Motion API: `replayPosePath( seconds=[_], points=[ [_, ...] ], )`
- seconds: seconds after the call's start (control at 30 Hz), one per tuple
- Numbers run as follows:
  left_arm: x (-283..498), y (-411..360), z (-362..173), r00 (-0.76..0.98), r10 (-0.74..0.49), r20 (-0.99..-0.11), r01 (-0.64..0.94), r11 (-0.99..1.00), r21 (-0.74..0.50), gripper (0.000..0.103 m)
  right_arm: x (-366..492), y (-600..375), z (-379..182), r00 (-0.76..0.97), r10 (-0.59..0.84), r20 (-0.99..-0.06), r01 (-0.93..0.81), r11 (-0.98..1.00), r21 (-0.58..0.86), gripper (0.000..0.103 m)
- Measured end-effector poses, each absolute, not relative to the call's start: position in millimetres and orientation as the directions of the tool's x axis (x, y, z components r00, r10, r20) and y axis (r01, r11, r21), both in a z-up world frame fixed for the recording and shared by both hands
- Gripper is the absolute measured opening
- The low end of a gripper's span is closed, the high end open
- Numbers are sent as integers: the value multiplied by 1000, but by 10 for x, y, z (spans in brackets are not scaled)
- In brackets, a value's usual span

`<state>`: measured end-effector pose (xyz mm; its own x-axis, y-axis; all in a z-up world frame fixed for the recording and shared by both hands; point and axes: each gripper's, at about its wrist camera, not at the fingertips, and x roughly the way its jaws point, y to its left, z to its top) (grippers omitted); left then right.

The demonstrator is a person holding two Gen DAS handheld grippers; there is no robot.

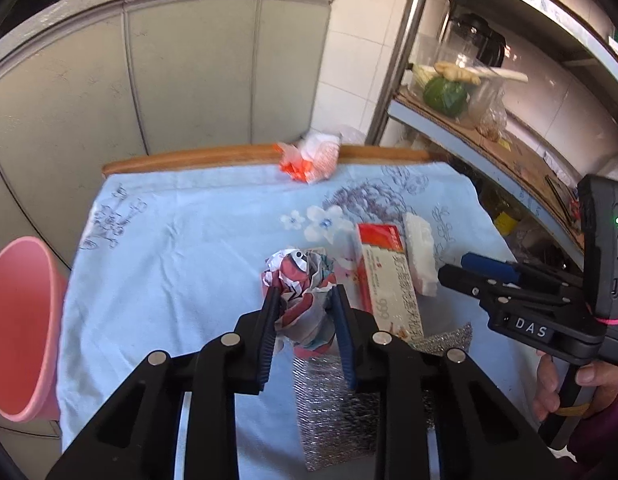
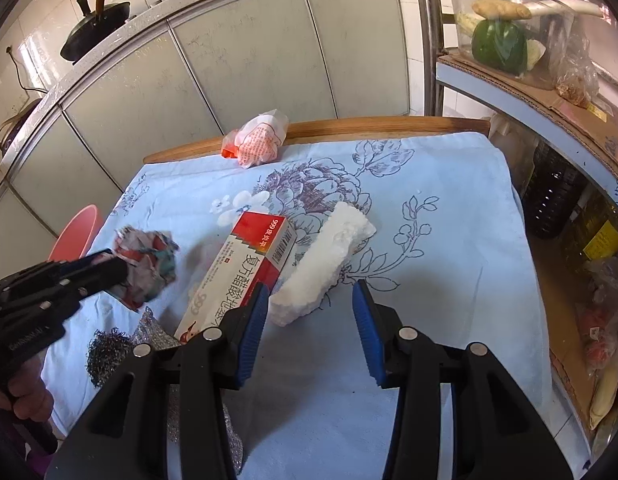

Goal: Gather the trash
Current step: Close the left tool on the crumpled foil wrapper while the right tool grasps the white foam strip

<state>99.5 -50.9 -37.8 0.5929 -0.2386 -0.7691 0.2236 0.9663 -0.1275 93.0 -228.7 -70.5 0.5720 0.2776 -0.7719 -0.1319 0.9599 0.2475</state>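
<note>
a wooden-edged table [image 2: 349,124] carries a pale blue cloth [image 2: 449,240] printed with flowers. on the cloth lie a red and white carton [image 2: 245,268], a white foam block [image 2: 325,264] just beside it on the right, a silvery padded sheet [image 1: 333,412] near the front edge, a dark wire scourer [image 2: 107,354], and an orange and white crumpled bag [image 2: 257,140] at the far edge.

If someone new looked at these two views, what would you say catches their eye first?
Most striking is the crumpled paper ball clamped in the left gripper above the blue floral cloth. Next is the red-and-white box lying mid-table beside a white foam chunk, with the open right gripper over them. A pink bin sits off the table's left edge.
</note>
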Motion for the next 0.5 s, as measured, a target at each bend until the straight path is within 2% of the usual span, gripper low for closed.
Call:
replayPosePath(
  seconds=[0.2,0.5],
  points=[
    [902,-260,-247,647,-204,-734,174,978,-118,26,1079,-2248,-803,545,261,-797,-76,962,263,45],
    [823,10,-296,650,-188,-736,120,982,-144,26,1283,-2148,-920,530,176,-830,-9,979,202,45]
  ],
)
